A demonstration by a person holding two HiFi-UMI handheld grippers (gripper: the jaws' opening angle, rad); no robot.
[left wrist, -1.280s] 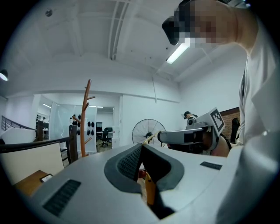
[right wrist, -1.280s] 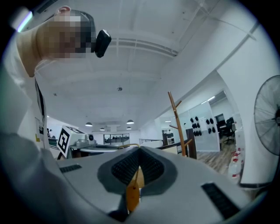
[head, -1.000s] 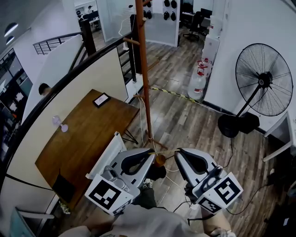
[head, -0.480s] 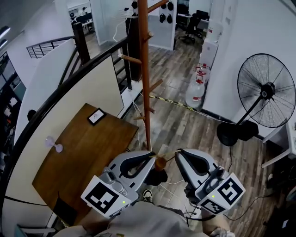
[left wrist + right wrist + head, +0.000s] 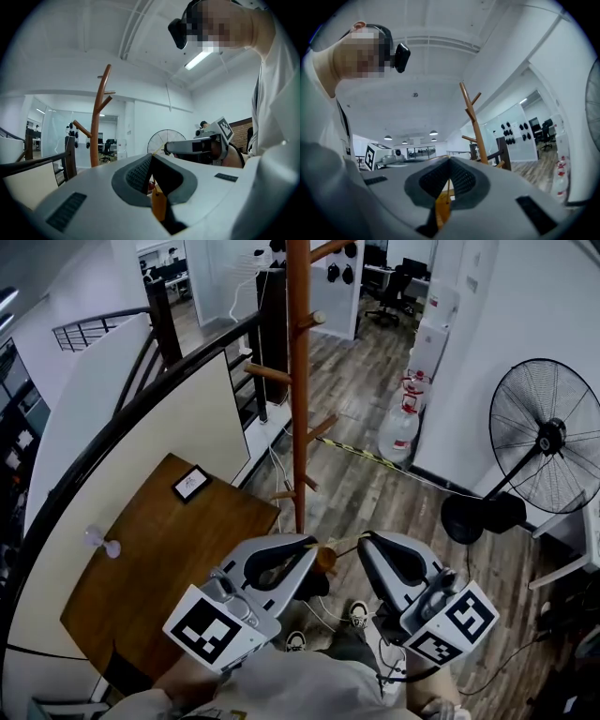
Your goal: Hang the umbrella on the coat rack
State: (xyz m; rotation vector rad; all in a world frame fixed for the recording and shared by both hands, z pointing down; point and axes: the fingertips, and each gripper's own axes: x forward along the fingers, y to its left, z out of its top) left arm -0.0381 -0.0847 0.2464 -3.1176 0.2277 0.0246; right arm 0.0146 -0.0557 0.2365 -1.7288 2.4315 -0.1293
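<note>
The wooden coat rack [image 5: 298, 381] rises just ahead of me, with short pegs along its pole; it also shows as the coat rack [image 5: 96, 126] and the coat rack [image 5: 471, 122] in the gripper views. The umbrella's round wooden handle end [image 5: 325, 559] hangs between my grippers, its black body [image 5: 314, 589] below. A thin yellow cord loop [image 5: 336, 540] is stretched from my left gripper [image 5: 309, 545] to my right gripper [image 5: 361, 540]. Both are shut on an end of the cord. In their own views the left gripper [image 5: 151, 157] and right gripper [image 5: 450, 159] have their jaws closed together.
A brown wooden table [image 5: 169, 540] stands at the left behind a curved black railing [image 5: 141, 399]. A standing fan [image 5: 548, 442] is at the right, water bottles [image 5: 398, 427] stand by the far wall, and cables [image 5: 323, 615] trail over the floor near the rack's foot.
I have moved closer to the coat rack, which now stands taller and nearer in view. Both grippers still hold the cord stretched between them, carried forward with the umbrella.
</note>
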